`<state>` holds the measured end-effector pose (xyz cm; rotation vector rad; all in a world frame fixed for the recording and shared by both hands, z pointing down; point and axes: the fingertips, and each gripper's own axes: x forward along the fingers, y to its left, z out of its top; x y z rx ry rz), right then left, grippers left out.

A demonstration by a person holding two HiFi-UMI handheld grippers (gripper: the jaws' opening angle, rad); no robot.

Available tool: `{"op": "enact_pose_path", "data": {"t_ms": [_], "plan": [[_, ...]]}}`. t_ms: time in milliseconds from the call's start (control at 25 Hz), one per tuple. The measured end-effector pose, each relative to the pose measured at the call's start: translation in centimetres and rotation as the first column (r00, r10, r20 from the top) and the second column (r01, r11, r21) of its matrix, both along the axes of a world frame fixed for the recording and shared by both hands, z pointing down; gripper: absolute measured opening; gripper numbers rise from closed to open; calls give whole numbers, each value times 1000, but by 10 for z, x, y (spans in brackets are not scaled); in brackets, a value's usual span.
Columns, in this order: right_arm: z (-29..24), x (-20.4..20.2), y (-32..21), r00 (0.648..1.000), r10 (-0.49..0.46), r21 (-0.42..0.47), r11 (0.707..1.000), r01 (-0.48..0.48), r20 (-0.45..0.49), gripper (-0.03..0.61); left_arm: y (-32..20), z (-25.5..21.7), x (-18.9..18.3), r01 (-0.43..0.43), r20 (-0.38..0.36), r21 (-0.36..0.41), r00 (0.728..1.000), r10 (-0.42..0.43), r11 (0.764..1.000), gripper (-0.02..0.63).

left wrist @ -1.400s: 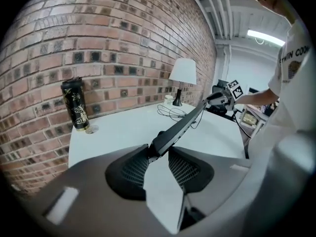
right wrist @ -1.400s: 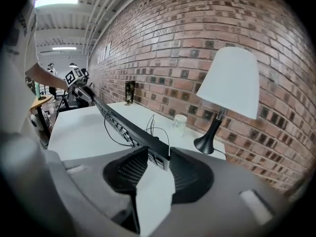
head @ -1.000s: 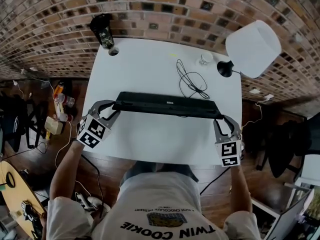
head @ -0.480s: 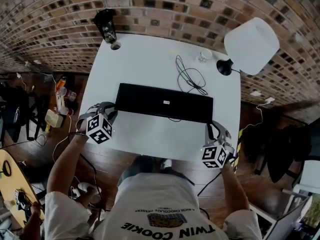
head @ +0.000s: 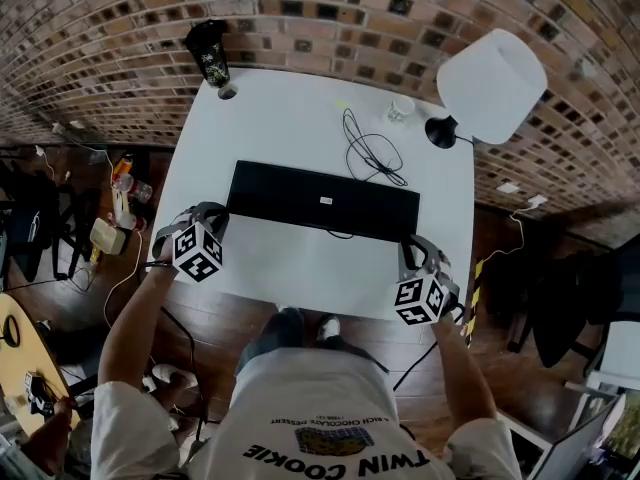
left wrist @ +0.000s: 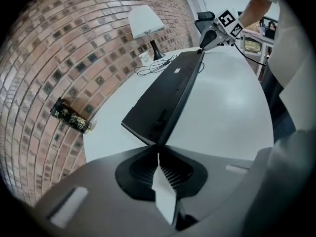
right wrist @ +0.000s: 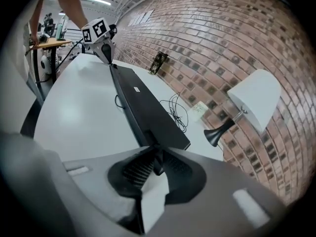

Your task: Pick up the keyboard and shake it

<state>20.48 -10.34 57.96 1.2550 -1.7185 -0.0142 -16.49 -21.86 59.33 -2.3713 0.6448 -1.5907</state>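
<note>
The keyboard (head: 322,203) lies flat on the desk (head: 300,118), its long axis spanning the 2 tongs: the left tongs (head: 222,217) are pressed together, empty, at its left corner, and the right tongs (head: 410,248), just closing, nip its right corner.

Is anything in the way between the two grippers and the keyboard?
Nothing visible. Both jaws have just been closing: the left gripper pinches the keyboard's left end, the right gripper its right end. The cable lies beyond it.
</note>
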Motion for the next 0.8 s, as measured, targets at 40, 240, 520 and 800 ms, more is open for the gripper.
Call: {"op": "enact_pose_path", "data": {"t_ms": [40, 240, 520, 800], "plan": [[-1, -1, 1, 999, 6, -12, 1000, -6, 32, 54, 1, -3, 1, 18, -24, -3, 1000, -18, 1000, 12], [-15, -12, 9, 973, 26, -29, 999, -20, 231, 54, 11, -27, 16, 136, -185, -31, 973, -139, 990, 8], [-44, -31, 24, 920, 16, -29, 1000, -6, 391, 54, 56, -75, 77, 195, -405, -29, 894, -190, 980, 8], [-90, -64, 47, 839, 6, -15, 1000, 3, 544, 54, 111, -124, 120, 284, -610, -101, 739, -285, 953, 6]]}}
